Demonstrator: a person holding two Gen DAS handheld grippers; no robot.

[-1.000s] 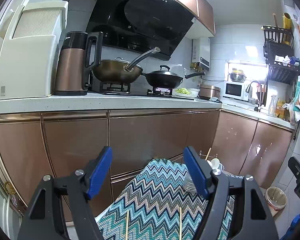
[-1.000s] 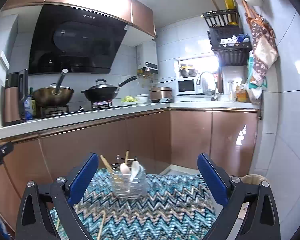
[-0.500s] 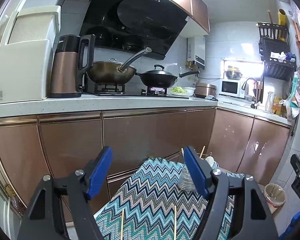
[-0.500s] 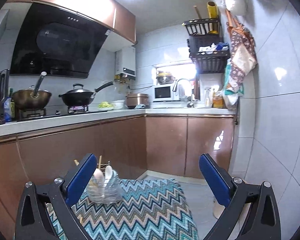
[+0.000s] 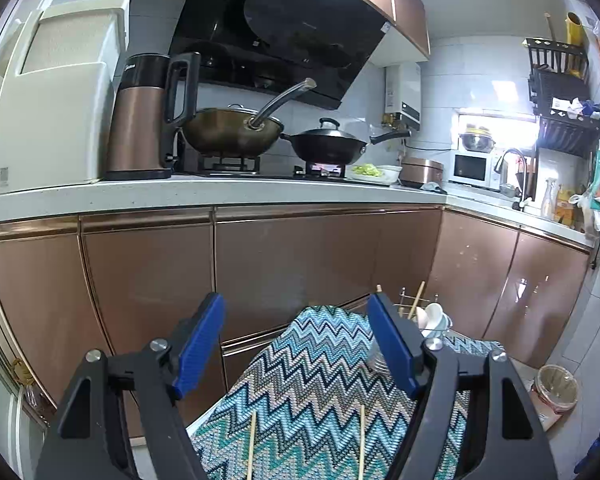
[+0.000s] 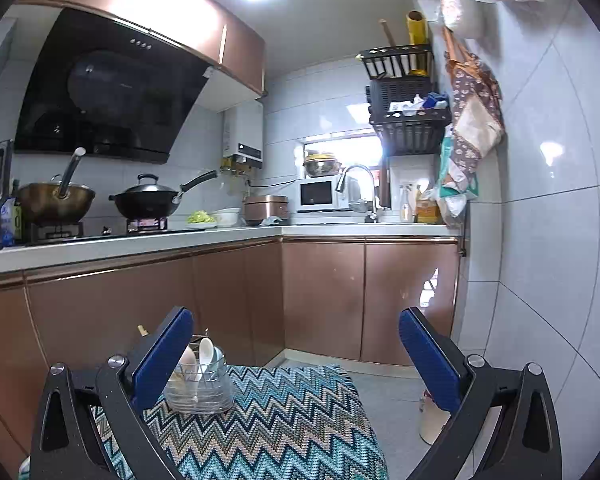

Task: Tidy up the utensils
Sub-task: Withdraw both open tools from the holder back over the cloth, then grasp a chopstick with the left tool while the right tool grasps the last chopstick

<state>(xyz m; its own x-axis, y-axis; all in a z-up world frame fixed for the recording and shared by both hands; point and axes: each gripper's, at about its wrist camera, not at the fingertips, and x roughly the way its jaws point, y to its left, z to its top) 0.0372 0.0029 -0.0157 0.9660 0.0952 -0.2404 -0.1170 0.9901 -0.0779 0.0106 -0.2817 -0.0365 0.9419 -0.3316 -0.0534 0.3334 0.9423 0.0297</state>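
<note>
Up close, we see our left gripper with its blue-padded jaws spread wide and nothing between them. Below that gap lies the zigzag-patterned cloth, and on it two wooden chopsticks rest apart from each other, one under the left jaw's side and one nearer the right jaw, both running toward the camera. Just past the tip of the right jaw, partly hidden by it, stands the clear utensil holder with white spoons and wooden sticks poking up from it.

Our right gripper is likewise wide open and holds nothing. From its camera the same holder sits right behind the left jaw's tip, on the far left part of the cloth; the space between the jaws shows only cloth and the floor beyond. A small bin stands on the floor behind the right jaw.

Farther ahead of both grippers run the copper-coloured cabinet doors under a pale countertop. On it, beyond the left gripper's left jaw, are a brown kettle, a brass-coloured wok and a black wok with a lid. Farthest off, toward the right jaws, we make out a microwave and a tap.
</note>
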